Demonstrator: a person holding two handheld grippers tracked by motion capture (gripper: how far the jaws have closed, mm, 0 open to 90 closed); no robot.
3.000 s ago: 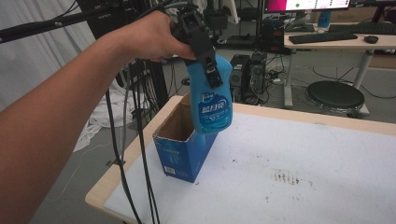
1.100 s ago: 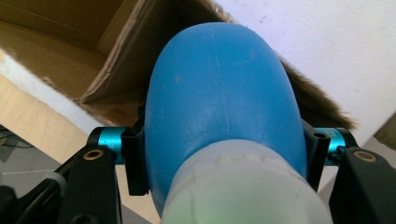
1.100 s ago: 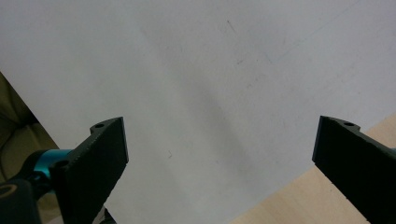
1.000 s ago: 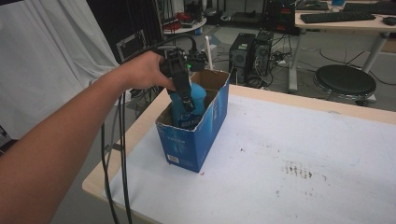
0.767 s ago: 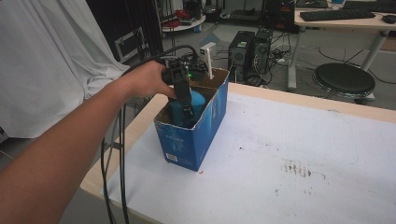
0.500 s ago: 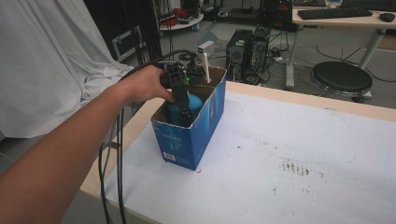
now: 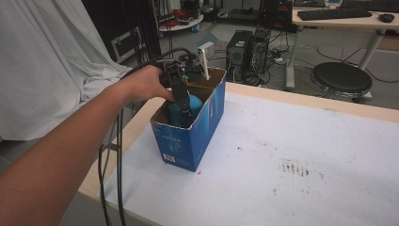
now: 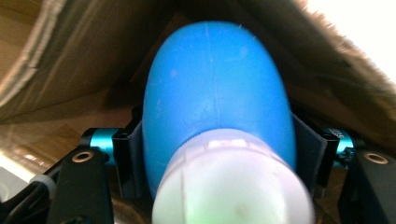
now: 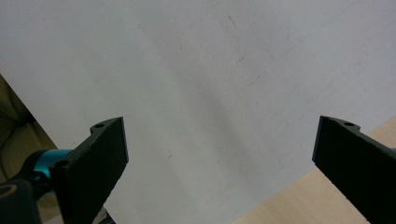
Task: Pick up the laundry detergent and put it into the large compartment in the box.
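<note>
A blue plastic bottle (image 7: 185,109) with a pale cap stands inside an open blue cardboard box (image 7: 190,136) near the table's left edge. My left gripper (image 7: 182,104) reaches down into the box and is shut on the bottle. In the left gripper view the bottle (image 8: 219,98) sits squeezed between both black jaws, its whitish cap (image 8: 232,186) nearest the camera, brown box walls around it. My right gripper (image 9: 219,154) hangs open over the white tabletop (image 9: 196,70), nothing between its jaws.
The white table (image 7: 301,155) with a light wood rim stretches to the right of the box, with small brown stains (image 7: 294,168). A white sheet (image 7: 47,61) hangs at the left. Black cables (image 7: 117,155) trail off the table's left edge. A round stool (image 7: 342,77) and computer towers (image 7: 247,47) stand behind.
My left gripper has lowered the blue bottle from above the box down into it. The high view has also shifted, so the box sits more to the right and lower.
</note>
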